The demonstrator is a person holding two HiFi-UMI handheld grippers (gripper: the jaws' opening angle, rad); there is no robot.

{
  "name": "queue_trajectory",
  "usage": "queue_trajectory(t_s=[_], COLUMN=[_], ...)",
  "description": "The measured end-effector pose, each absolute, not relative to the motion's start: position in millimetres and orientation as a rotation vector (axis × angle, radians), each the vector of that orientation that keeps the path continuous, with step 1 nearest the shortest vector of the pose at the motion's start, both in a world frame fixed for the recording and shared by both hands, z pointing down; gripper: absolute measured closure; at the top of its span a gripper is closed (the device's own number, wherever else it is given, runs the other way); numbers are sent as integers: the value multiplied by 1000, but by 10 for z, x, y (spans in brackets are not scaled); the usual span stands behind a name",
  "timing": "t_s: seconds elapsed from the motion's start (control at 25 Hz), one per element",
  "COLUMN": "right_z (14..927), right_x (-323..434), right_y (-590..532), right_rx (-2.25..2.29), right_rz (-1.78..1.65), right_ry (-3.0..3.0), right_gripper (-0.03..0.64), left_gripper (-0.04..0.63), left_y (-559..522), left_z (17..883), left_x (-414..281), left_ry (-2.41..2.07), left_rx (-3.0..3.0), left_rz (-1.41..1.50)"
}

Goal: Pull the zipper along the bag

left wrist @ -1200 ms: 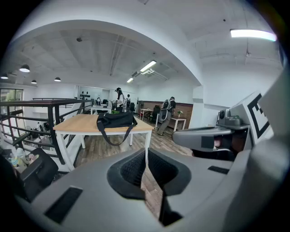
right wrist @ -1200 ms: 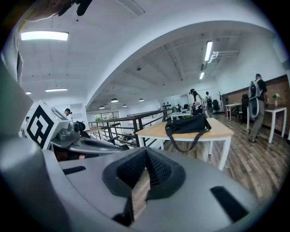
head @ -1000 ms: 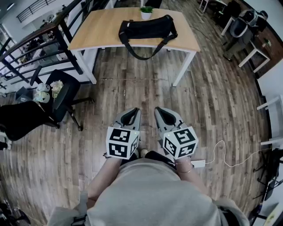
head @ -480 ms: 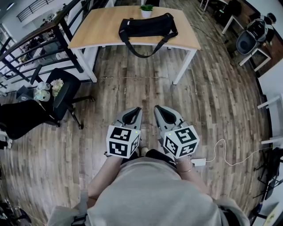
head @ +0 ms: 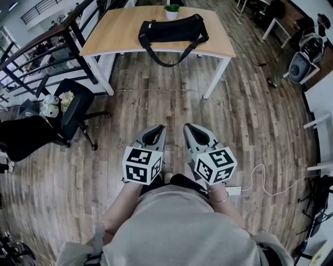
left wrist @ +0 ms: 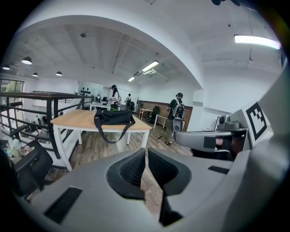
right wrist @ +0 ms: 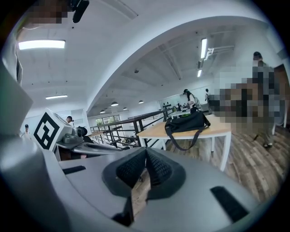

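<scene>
A black bag (head: 171,30) with a long strap lies on a light wooden table (head: 117,32) far ahead of me; its strap hangs over the front edge. It also shows in the left gripper view as the bag (left wrist: 113,117) and in the right gripper view as the bag (right wrist: 188,122). Both grippers are held low in front of my body, well short of the table. My left gripper (head: 157,129) is shut and empty, as the left gripper (left wrist: 146,152) shows from its own camera. My right gripper (head: 191,128) has its tips together and its jaws are just opening; nothing is between them (right wrist: 146,151).
A small potted plant (head: 171,11) stands behind the bag. A black office chair (head: 73,106) and a dark railing (head: 47,49) are on the left. A white cable (head: 260,179) runs over the wood floor at right. A person (left wrist: 176,115) stands beyond the table.
Both grippers have stayed side by side and sunk slightly in the view. A grey chair at the far right has moved nearer along the right edge.
</scene>
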State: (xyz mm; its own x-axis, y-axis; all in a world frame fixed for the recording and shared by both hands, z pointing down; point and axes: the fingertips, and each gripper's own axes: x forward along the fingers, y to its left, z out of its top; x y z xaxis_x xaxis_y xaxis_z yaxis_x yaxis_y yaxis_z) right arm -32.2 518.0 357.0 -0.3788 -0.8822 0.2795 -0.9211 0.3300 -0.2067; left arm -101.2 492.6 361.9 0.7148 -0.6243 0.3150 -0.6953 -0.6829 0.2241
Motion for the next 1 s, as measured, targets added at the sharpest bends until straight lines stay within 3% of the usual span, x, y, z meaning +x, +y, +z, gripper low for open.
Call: queue_trajectory(t_s=[0.4, 0.56, 1.0], right_z=[3686, 3727, 3873], right_x=[-159, -116, -2], right_y=[5301, 5282, 4739], right_rx=[1617, 1614, 1652], right_rz=[526, 543, 592], right_ry=[-2463, -2467, -2461], right_gripper=[555, 543, 514], left_gripper=[559, 486, 486], left_y=[4952, 4968, 4477], left_z=[3708, 3755, 3951], left_x=[-861, -773, -679], left_ry=[-1073, -1046, -997], left_rx=[2562, 2557, 2539], left_rz=[302, 320, 370])
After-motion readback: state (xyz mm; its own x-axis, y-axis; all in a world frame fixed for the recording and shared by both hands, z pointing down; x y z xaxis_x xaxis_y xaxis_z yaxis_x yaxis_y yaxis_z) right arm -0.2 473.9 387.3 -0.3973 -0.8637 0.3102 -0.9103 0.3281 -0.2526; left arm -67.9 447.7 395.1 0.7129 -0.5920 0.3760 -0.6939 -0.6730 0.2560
